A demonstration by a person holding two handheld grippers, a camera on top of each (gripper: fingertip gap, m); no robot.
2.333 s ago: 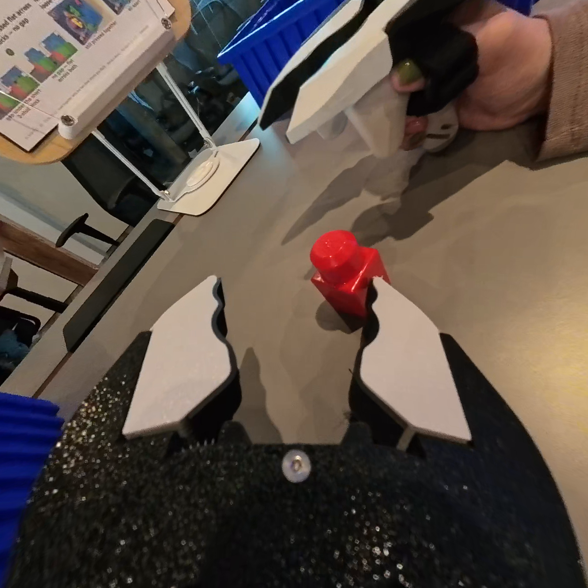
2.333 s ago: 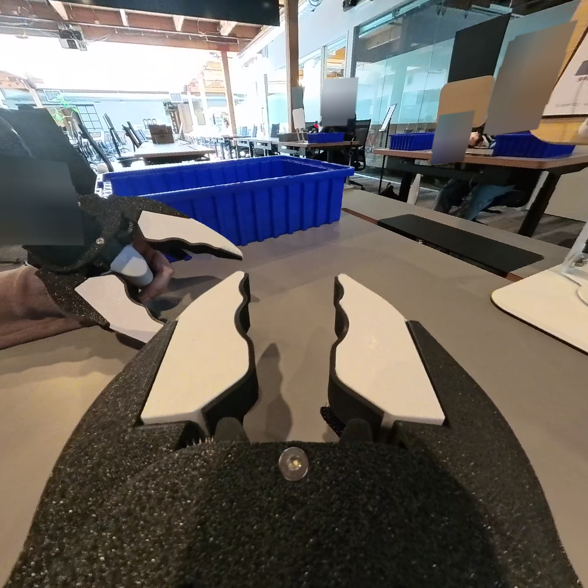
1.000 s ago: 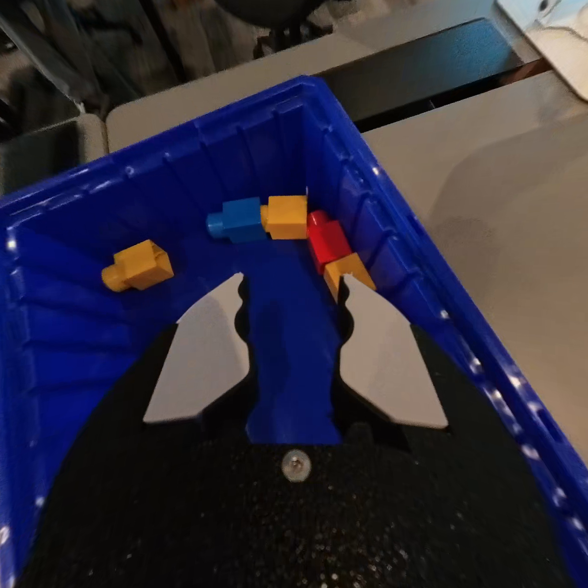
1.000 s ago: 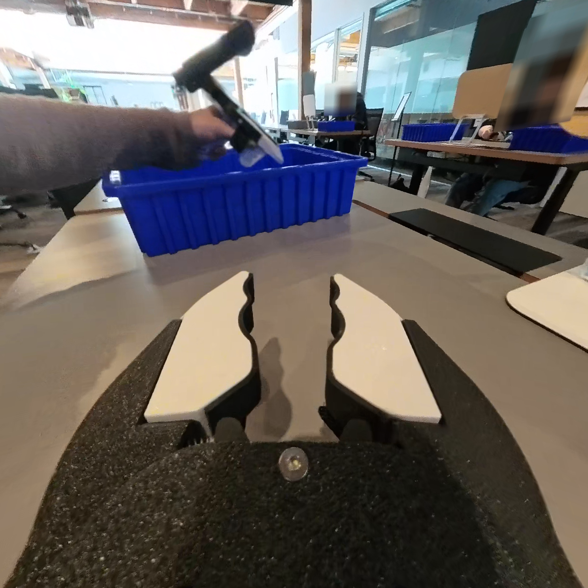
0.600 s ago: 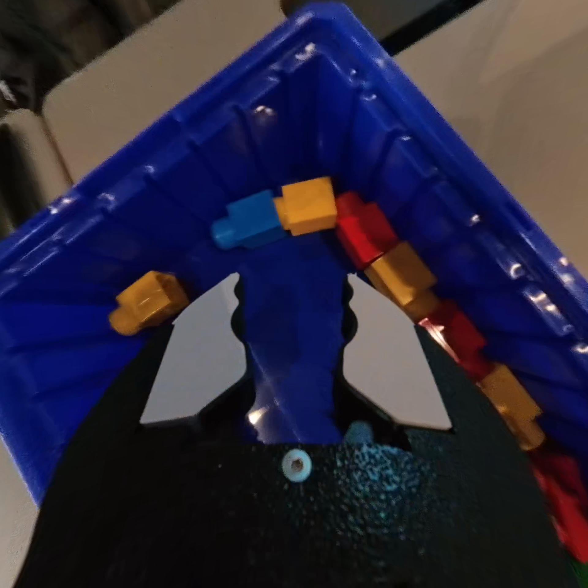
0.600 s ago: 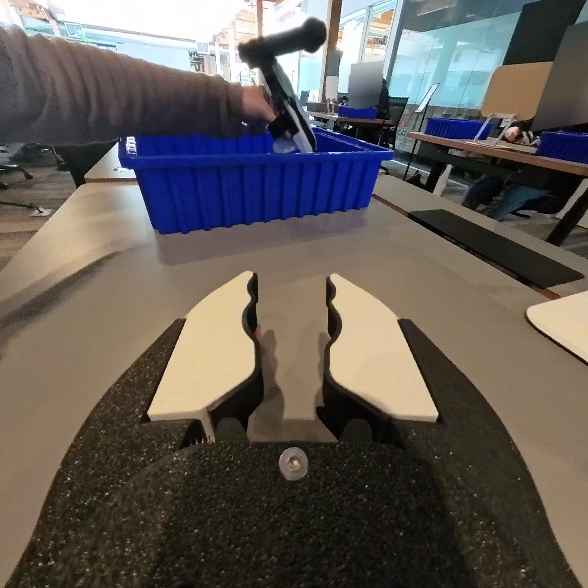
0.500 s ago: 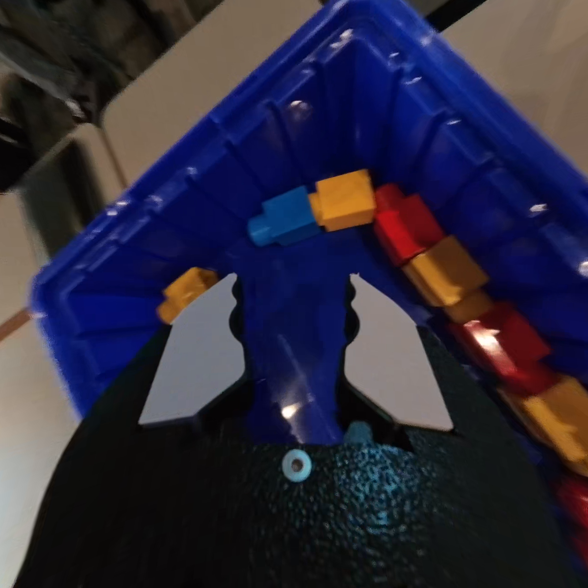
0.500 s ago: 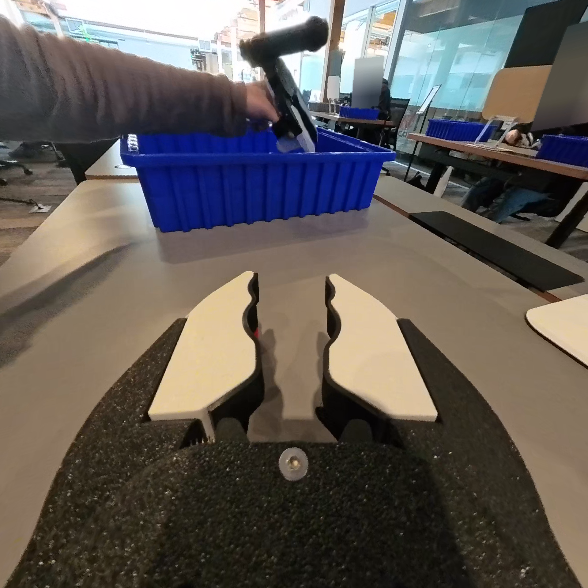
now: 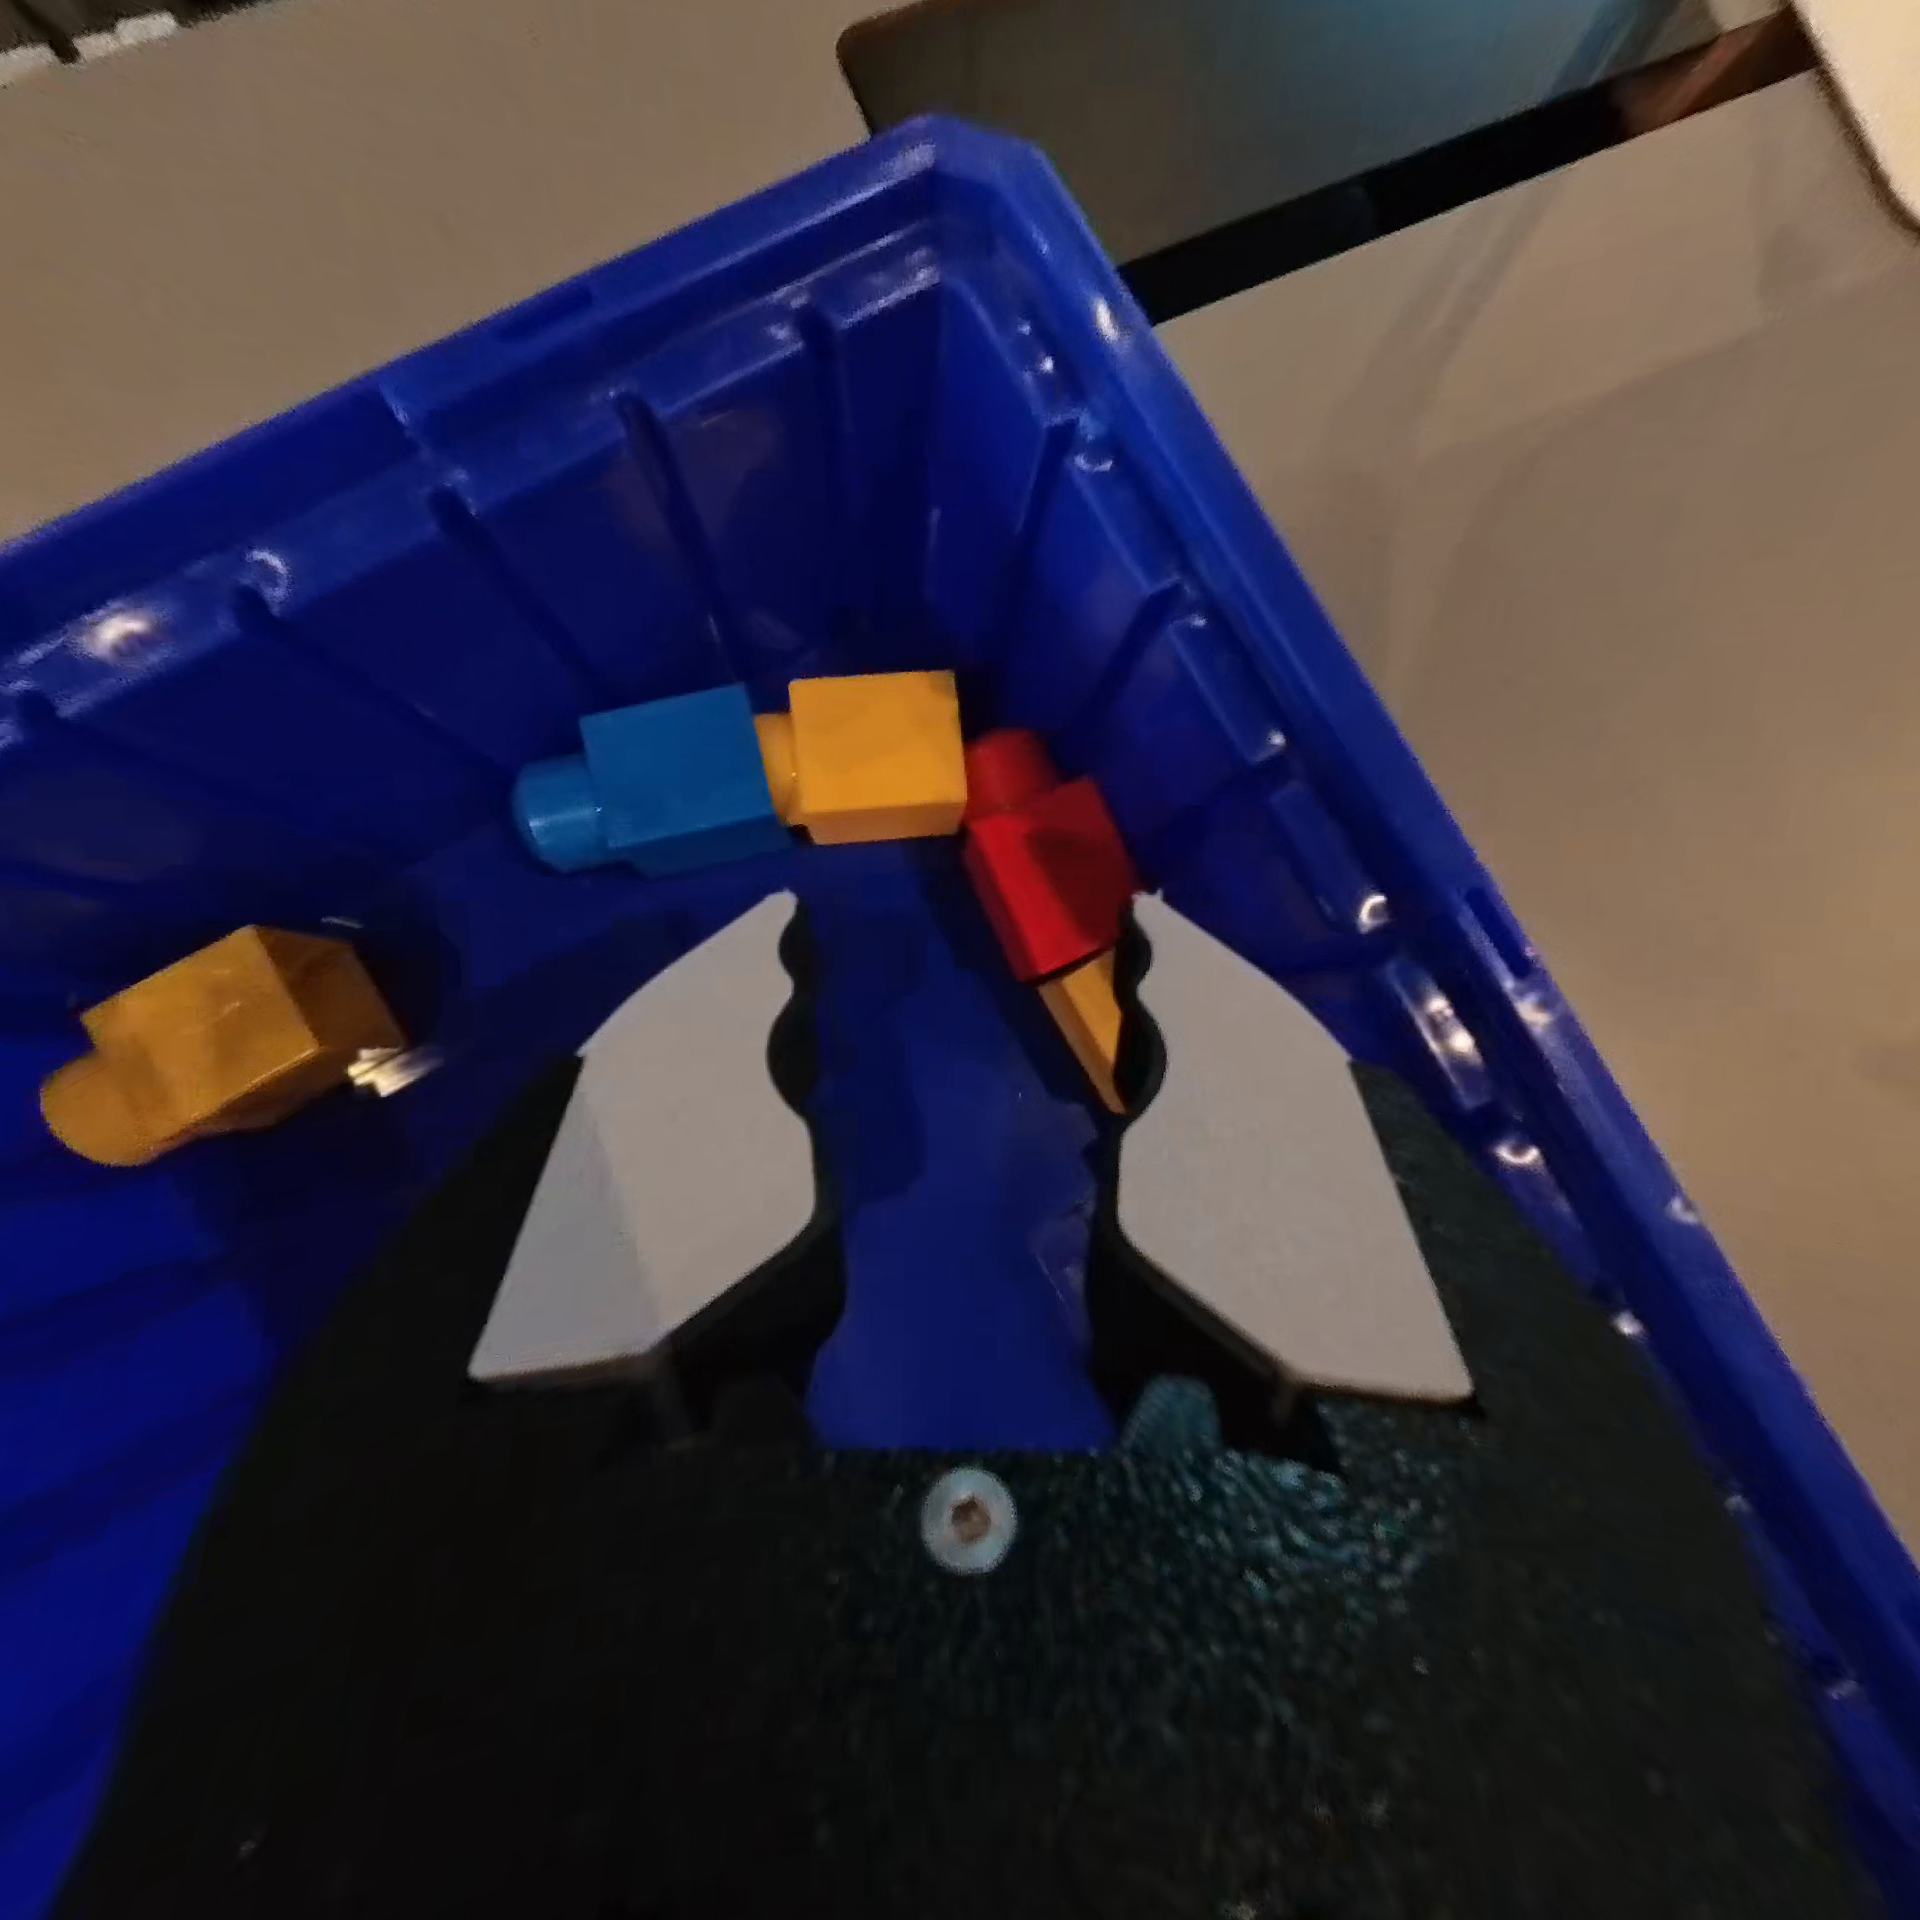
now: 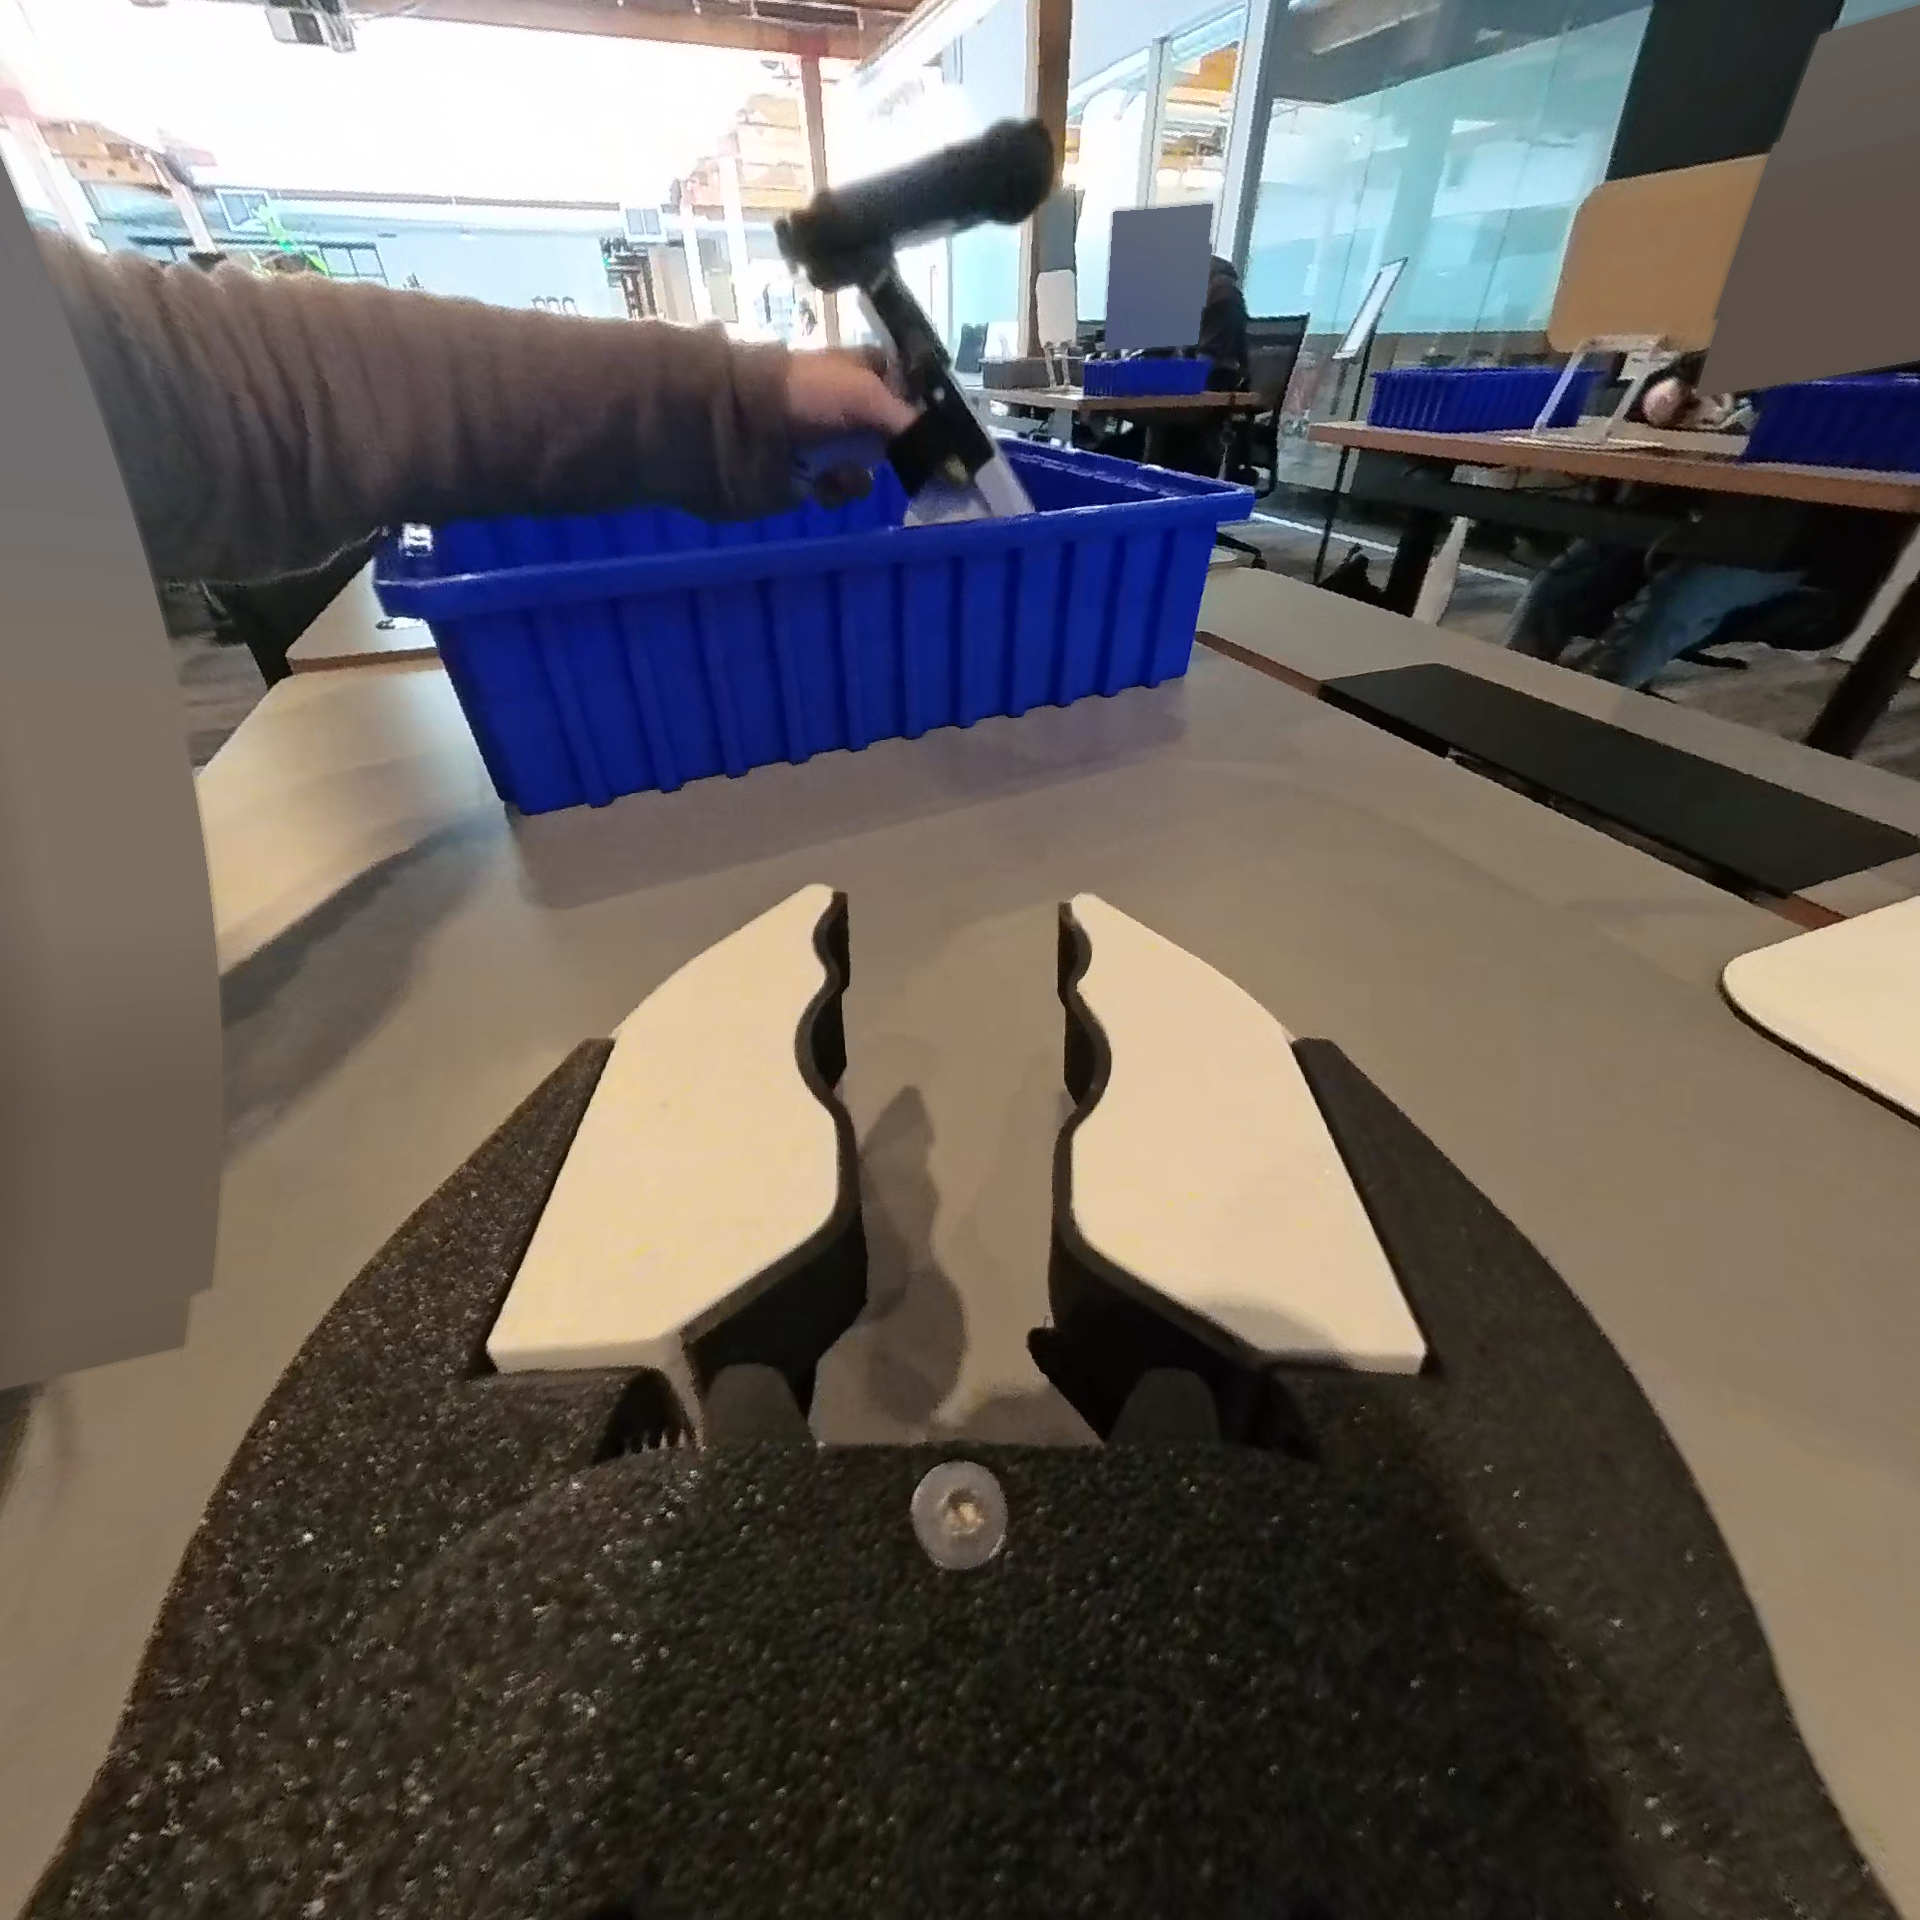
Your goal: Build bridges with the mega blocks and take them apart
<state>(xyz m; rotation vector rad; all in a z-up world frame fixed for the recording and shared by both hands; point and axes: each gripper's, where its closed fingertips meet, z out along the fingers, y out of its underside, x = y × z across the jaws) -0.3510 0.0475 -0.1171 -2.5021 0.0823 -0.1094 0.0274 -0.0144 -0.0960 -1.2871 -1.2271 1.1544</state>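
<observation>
Mega blocks crowd the far corner of the blue bin (image 9: 1195, 436): a blue block (image 9: 675, 795), yellow block (image 9: 878, 753) and red block (image 9: 1044, 883) at upper centre. The left tongs (image 9: 961, 914) hang apart and empty inside the bin. The right tongs (image 10: 951, 914), apart and empty, sit over bare table (image 10: 1299, 831).

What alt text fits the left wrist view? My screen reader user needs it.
The open left gripper reaches down into a corner of a blue bin, holding nothing. A blue block, a yellow block and a red block lie along the walls ahead, with another yellow block off to the left.
</observation>
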